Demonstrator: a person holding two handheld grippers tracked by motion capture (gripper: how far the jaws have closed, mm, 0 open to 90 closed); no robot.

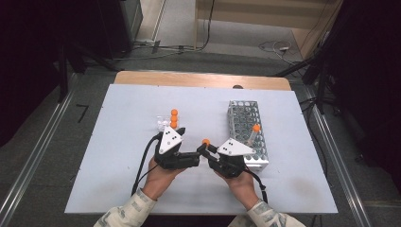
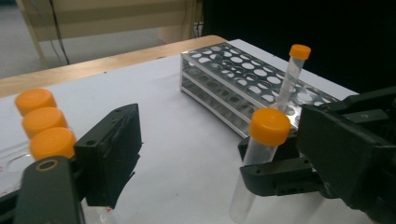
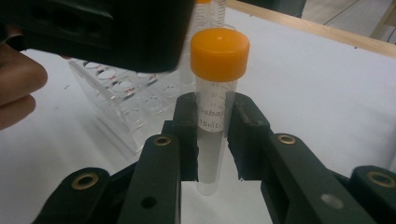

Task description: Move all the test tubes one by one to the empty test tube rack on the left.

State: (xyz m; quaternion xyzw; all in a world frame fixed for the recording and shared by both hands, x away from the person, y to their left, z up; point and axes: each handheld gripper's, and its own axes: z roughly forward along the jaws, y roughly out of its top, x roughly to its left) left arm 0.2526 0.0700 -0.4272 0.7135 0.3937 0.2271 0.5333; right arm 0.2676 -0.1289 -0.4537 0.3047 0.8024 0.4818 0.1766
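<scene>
Step in hand, as judged: transfer of one capped tube from the clear acrylic rack [image 1: 163,124] to the metal rack [image 1: 246,130]. The right tongs [image 3: 212,135] are clenched on the tube [image 3: 212,140], pads pressing its clear wall just below the orange cap [image 3: 219,53]. In the high view the tube [image 1: 206,142] stands upright near the centre of the surface [image 1: 118,179], between the two hands, with the metal rack at about 2 o'clock from it and the acrylic rack at about 10 o'clock.

The left tongs [image 1: 182,142] are released; nothing lies between the jaws, which point toward the held tube.

Next move, as judged: carry the tube toward 2 o'clock, align its rounded tip over a free hole, then lower it straight. Keep it vertical; a tilt would catch the tip on the hole rim.

Materials:
- Tube: translucent plastic cylinder, smooth, printed graduations, rounded bottom.
- Cap: orange, matte, cylindrical.
- Metal rack: bright sheet, rectangular, rows of round holes; one capped tube [image 1: 254,135] leans in it.
- Acrylic rack: transparent, holding three orange-capped tubes [image 2: 44,123].
- Surface: pale, smooth sheet over a wooden top.
</scene>
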